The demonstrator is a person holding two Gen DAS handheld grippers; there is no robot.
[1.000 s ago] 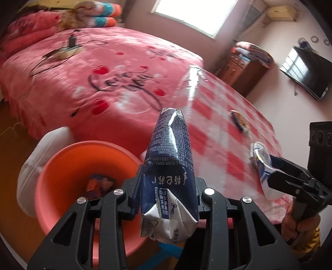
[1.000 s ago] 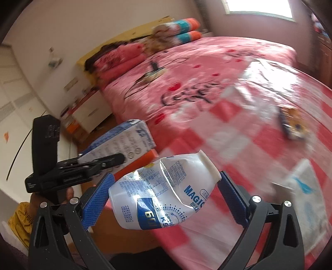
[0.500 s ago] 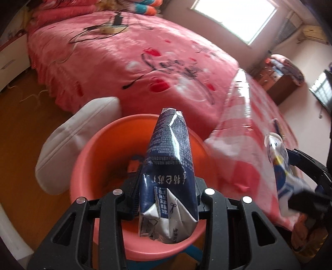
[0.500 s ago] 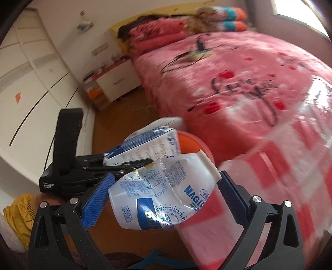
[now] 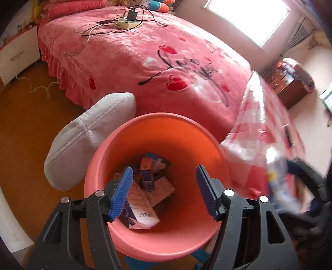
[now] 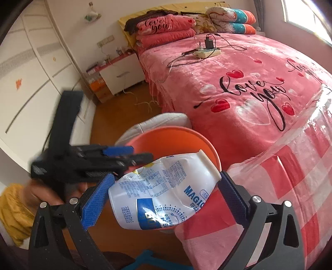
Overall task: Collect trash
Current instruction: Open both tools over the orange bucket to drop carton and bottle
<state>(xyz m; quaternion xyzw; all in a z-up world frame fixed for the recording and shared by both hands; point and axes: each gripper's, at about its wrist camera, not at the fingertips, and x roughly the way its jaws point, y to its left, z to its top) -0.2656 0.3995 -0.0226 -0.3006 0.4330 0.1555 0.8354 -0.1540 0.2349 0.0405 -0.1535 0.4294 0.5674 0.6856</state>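
Two tools hang by the bin (image 5: 157, 128): the left tool (image 5: 164, 191), jaws opening and empty, sits over cartons (image 5: 143, 214) in the bottom; the right tool (image 6: 166, 199) grips a bottle (image 6: 164, 193). Best centre it over the rim before release.

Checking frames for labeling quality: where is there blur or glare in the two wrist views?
Left wrist view: right gripper and its white bottle motion-blurred, window blown out; orange bin sharp. Right wrist view: left gripper smeared, glare on the plastic table cover.
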